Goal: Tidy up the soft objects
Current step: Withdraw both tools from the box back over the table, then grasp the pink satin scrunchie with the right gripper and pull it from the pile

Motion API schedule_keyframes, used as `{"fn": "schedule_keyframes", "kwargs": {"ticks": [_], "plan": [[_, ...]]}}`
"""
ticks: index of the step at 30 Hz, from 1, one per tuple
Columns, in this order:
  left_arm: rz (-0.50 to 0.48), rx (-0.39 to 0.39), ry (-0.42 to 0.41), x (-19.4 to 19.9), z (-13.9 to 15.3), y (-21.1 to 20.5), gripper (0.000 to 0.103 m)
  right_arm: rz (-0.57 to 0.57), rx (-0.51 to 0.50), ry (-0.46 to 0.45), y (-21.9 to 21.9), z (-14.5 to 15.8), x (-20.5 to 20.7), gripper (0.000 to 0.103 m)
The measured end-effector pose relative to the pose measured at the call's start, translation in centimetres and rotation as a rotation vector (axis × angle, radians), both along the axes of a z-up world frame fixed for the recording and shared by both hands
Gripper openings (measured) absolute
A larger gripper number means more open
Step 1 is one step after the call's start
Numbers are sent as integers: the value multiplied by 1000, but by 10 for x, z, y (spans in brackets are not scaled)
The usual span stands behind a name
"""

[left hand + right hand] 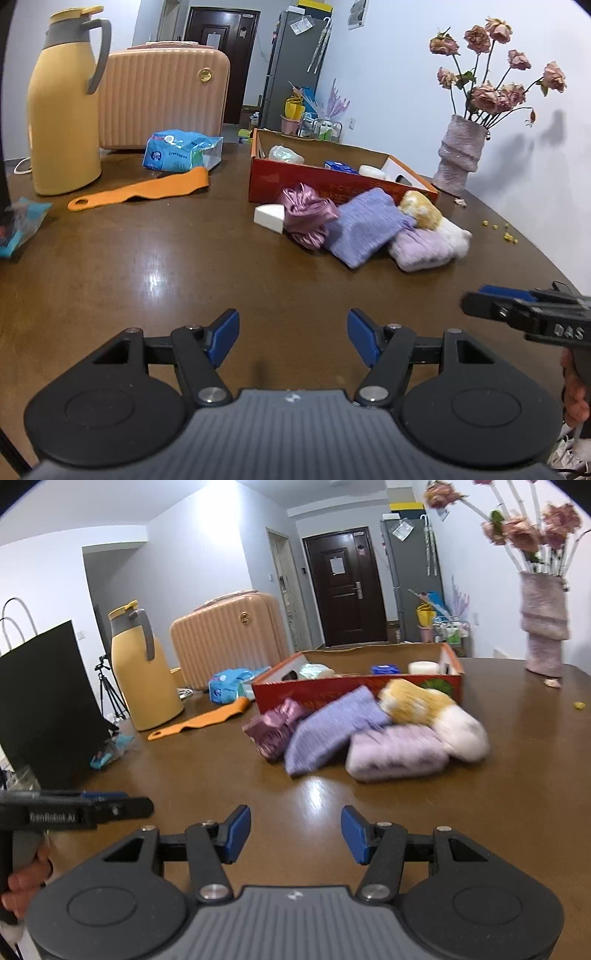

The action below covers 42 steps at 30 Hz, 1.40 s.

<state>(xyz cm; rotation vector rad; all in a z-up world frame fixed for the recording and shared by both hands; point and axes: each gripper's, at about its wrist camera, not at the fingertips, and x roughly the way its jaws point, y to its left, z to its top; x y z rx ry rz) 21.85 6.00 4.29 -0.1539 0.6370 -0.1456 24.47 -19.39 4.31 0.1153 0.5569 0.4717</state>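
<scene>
Nearest the lens in each wrist view is a black two-finger gripper with blue pads: the left gripper [293,338] and the right gripper [295,832] both hover low over the glossy brown wooden tabletop [147,273], jaws parted about halfway with nothing between them. Each gripper also shows from the side at the edge of the other's view, with a person's hand [22,890] on its grip.

Well beyond both grippers, toward the far right of the tabletop, stands a shallow red cardboard box [314,181] with small white and blue items inside. Against its near wall lies the heap of soft objects: a folded periwinkle knitted cloth [365,225] leaning over a pale lilac fluffy bundle [424,247], a crumpled mauve satin cloth [308,214] at the left, a yellow-and-white plush piece [421,210] at the right, and a white wedge-shaped sponge [269,218] just beside the satin.

At the far left are a ribbed peach hard-shell suitcase [162,99], a tall yellow thermos jug with a grey handle [62,110], a blue plastic tissue pack [177,151] and a flat orange strip [140,192]. A ribbed lilac vase of dried pink roses [460,155] stands at the far right.
</scene>
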Motion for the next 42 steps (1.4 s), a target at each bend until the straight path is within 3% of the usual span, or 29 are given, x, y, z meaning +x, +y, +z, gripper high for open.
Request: {"fn": "schedule_keyframes", "kwargs": {"ticks": [10, 15, 17, 19, 20, 25, 34, 37, 42], "plan": [[23, -12, 16, 74, 6, 27, 67, 3, 40, 28, 72, 0, 103, 54], [38, -22, 34, 92, 1, 35, 67, -5, 67, 50, 101, -8, 140, 52], [42, -24, 39, 93, -1, 37, 67, -31, 73, 71, 108, -14, 151, 37], [47, -23, 43, 92, -2, 38, 67, -42, 103, 89, 108, -19, 157, 28], [49, -22, 45, 92, -2, 37, 67, -40, 118, 93, 106, -21, 158, 18], [40, -17, 41, 82, 1, 32, 67, 15, 133, 106, 87, -22, 134, 13], [-53, -37, 71, 64, -5, -7, 67, 174, 171, 200, 8, -29, 32, 13], [-99, -54, 88, 59, -9, -21, 67, 125, 152, 193, -26, -28, 4, 23], [-191, -127, 132, 49, -18, -43, 66, -19, 178, 188, -67, -33, -11, 24]]}}
